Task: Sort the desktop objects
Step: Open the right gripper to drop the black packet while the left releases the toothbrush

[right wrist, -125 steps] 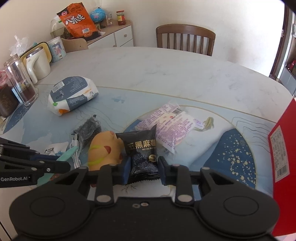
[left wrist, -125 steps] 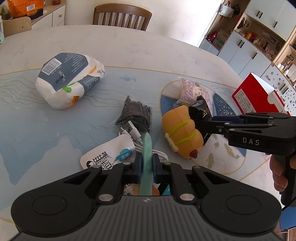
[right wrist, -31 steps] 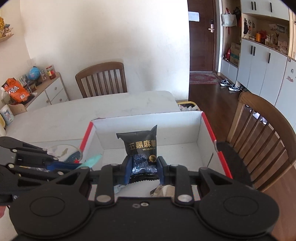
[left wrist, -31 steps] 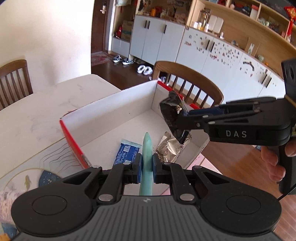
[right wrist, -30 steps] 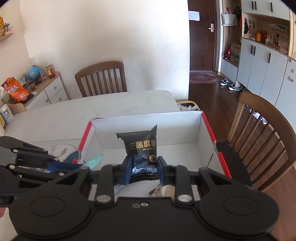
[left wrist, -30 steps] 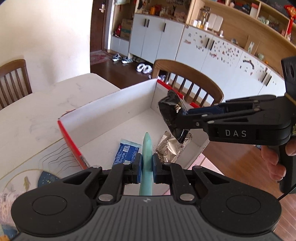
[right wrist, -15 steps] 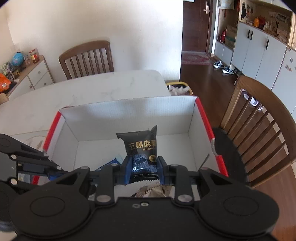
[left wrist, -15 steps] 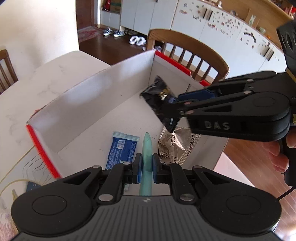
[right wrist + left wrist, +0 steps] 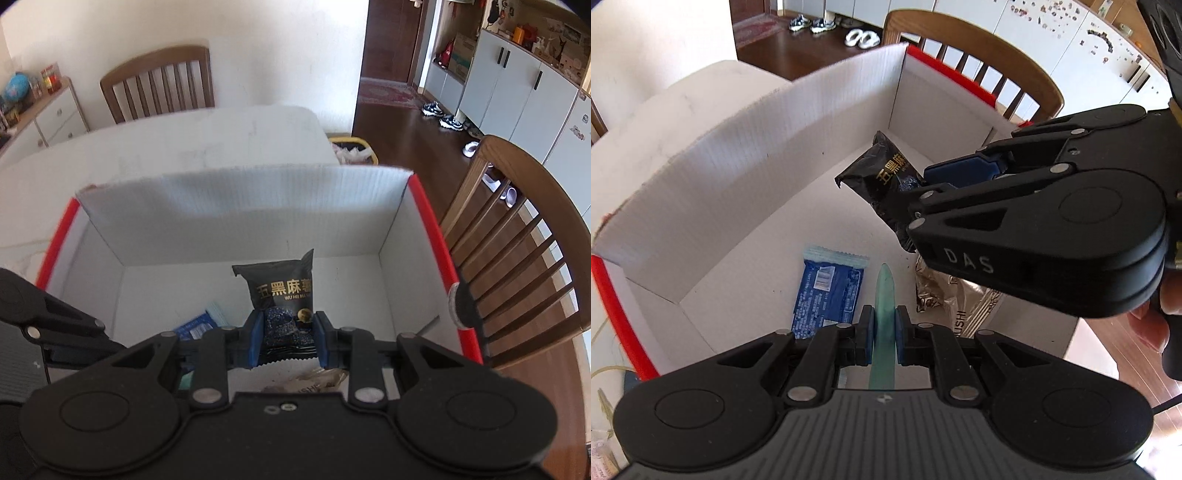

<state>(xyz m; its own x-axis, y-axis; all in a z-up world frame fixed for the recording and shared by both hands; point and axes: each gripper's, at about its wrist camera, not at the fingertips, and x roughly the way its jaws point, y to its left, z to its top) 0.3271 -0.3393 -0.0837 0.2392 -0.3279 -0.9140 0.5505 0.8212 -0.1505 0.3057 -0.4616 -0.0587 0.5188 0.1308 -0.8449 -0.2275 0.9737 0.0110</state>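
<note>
Left wrist view looks down into the white box (image 9: pixel 746 177) with the red rim, and my left claw (image 9: pixel 884 338) is clenched on a thin mint-green stick (image 9: pixel 884 295) that points at the box floor. My right claw (image 9: pixel 923 192) grips a black snack packet (image 9: pixel 882 177) and holds it above the floor, inside the box walls. Two things already lie at the bottom: a blue packet (image 9: pixel 827 295) and a crinkled gold wrapper (image 9: pixel 945 299). From the right wrist view, the black snack packet (image 9: pixel 282 291) sits pinched in my right claw (image 9: pixel 284 341). I judge the sorting partly done; both held items are yet to be let go, and I cannot see what remains on the table (image 9: pixel 184 144).
</note>
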